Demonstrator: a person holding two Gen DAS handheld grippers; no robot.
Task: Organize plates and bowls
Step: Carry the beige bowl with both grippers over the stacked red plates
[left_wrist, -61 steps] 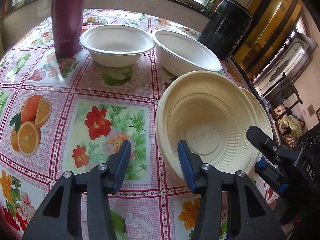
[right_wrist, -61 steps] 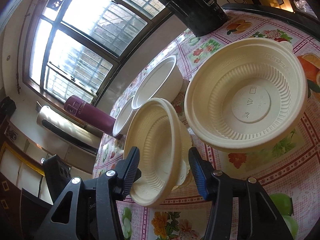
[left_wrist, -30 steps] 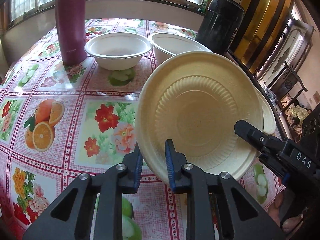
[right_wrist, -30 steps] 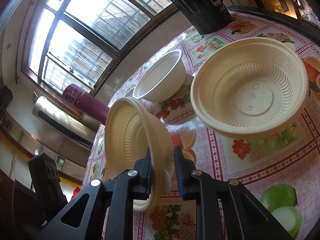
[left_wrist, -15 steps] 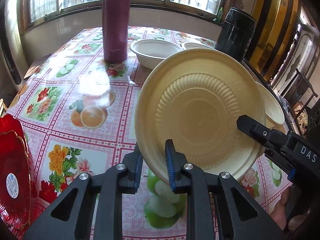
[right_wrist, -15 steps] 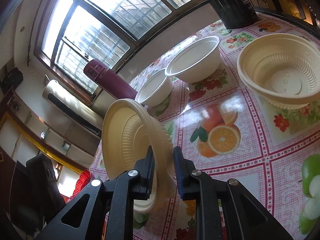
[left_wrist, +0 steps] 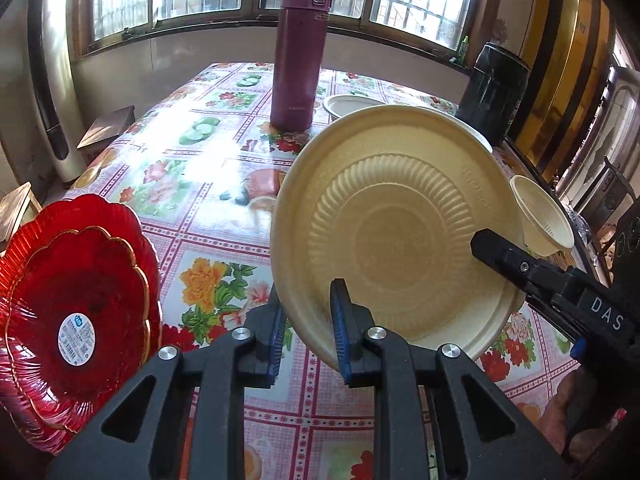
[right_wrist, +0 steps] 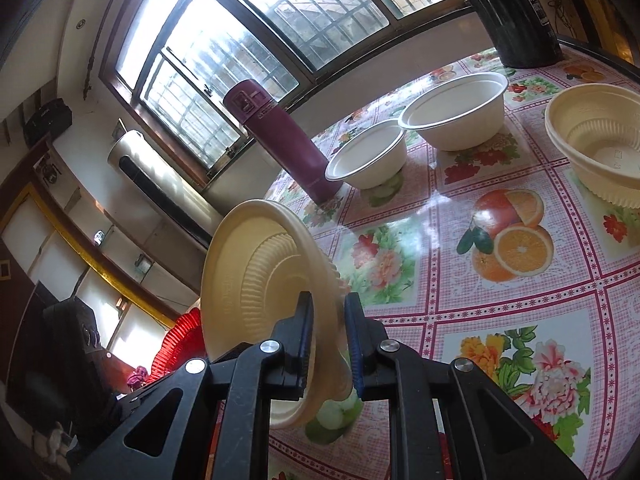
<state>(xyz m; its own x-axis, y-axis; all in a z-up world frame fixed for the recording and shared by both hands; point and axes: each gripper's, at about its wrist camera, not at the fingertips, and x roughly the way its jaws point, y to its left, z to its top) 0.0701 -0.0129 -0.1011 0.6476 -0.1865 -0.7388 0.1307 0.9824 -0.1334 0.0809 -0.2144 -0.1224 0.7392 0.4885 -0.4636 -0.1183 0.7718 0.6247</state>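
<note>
Cream plastic bowl (left_wrist: 400, 236) is held tilted above the flowered table (left_wrist: 208, 160), its near rim clamped from both sides: the jaws of the left gripper (left_wrist: 306, 326) are closed on it, and those of the right gripper (right_wrist: 326, 344) have just been tightening on the same rim. At far left a stack of red glass plates (left_wrist: 76, 300) is seen. Behind stand a maroon flask (left_wrist: 298, 52), two white bowls (right_wrist: 368, 156), a black canister (left_wrist: 494, 92), and at right another cream bowl (right_wrist: 596, 148) resting on the table.
</note>
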